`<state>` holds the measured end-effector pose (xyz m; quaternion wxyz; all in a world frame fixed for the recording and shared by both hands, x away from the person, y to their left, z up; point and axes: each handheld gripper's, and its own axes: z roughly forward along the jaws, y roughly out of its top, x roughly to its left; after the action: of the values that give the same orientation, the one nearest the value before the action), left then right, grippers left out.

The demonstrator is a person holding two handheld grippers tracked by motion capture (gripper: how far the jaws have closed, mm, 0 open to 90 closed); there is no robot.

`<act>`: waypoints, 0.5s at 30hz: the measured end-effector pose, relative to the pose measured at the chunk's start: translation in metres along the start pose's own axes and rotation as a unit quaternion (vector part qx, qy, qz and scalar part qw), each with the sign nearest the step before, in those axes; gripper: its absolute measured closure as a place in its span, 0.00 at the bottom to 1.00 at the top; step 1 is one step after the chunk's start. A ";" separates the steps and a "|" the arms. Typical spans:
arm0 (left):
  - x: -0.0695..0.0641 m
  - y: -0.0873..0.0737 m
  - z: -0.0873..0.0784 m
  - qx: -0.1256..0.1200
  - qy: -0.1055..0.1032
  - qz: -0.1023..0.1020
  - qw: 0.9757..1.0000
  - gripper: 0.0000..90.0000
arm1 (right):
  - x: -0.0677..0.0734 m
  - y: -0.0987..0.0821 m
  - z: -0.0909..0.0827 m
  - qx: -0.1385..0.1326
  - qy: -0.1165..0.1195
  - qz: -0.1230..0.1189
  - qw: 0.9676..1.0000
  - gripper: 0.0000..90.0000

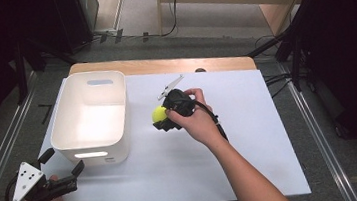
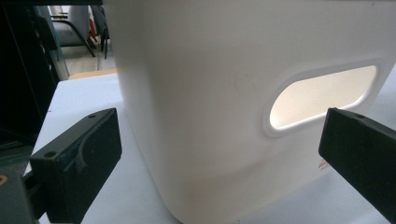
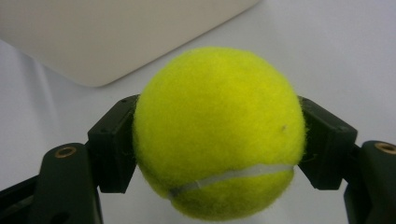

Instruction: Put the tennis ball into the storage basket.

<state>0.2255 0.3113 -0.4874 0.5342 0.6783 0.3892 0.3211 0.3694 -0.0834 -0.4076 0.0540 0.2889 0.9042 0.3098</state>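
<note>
Yellow tennis ball (image 3: 218,133) clamped in right gripper (image 3: 219,140) beside white bin (image 1: 90,117).

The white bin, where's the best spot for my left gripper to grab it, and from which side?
Probably the near end wall of the white bin, at the strip of rim above the oval handle slot. The left gripper is open and already faces that wall. Come from above the near side, one jaw inside and one outside; the body looks too wide to span.

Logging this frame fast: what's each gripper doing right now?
Left gripper: open, holding nothing, jaws spread near the white bin.
Right gripper: shut on the tennis ball, beside the bin.
</note>
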 end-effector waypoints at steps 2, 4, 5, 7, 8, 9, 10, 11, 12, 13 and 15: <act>0.000 0.000 0.000 -0.001 0.000 0.000 1.000 0.00 | 0.002 0.002 -0.002 -0.002 -0.001 -0.002 1.000 0.27; 0.000 0.000 0.000 -0.001 0.000 0.000 1.000 0.00 | 0.003 0.004 -0.003 -0.003 0.001 -0.005 1.000 0.27; 0.000 0.000 0.000 -0.001 0.000 -0.001 1.000 0.00 | 0.003 0.005 -0.004 -0.003 0.001 -0.006 1.000 0.27; 0.000 0.000 0.000 0.000 -0.001 -0.001 1.000 0.00 | 0.004 0.008 -0.005 -0.005 0.005 -0.011 1.000 0.27; 0.000 0.000 0.000 0.000 -0.001 0.000 1.000 0.00 | 0.005 0.009 -0.005 -0.007 0.005 -0.010 1.000 0.27; 0.000 0.000 0.000 0.000 0.000 -0.001 1.000 0.00 | 0.006 0.010 -0.006 -0.007 0.005 -0.009 1.000 0.27; 0.000 0.000 0.000 0.000 0.000 -0.001 1.000 0.00 | 0.006 0.012 -0.006 -0.008 0.007 -0.012 1.000 0.27; 0.000 0.000 0.000 0.000 -0.001 -0.001 1.000 0.00 | 0.006 0.012 -0.006 -0.008 0.007 -0.012 1.000 0.27; 0.000 0.000 0.000 -0.001 -0.001 0.000 1.000 0.00 | 0.008 0.015 -0.008 -0.008 0.013 -0.014 1.000 0.27; 0.000 0.000 0.000 -0.001 -0.001 -0.001 1.000 0.00 | 0.009 0.016 -0.008 -0.008 0.013 -0.017 1.000 0.27; 0.000 0.000 0.000 0.000 -0.001 0.000 1.000 0.00 | 0.010 0.019 -0.010 -0.012 0.019 -0.020 1.000 0.27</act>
<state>0.2255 0.3117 -0.4873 0.5351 0.6783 0.3887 0.3202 0.3672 -0.0707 -0.3876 0.0467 0.2647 0.9067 0.3250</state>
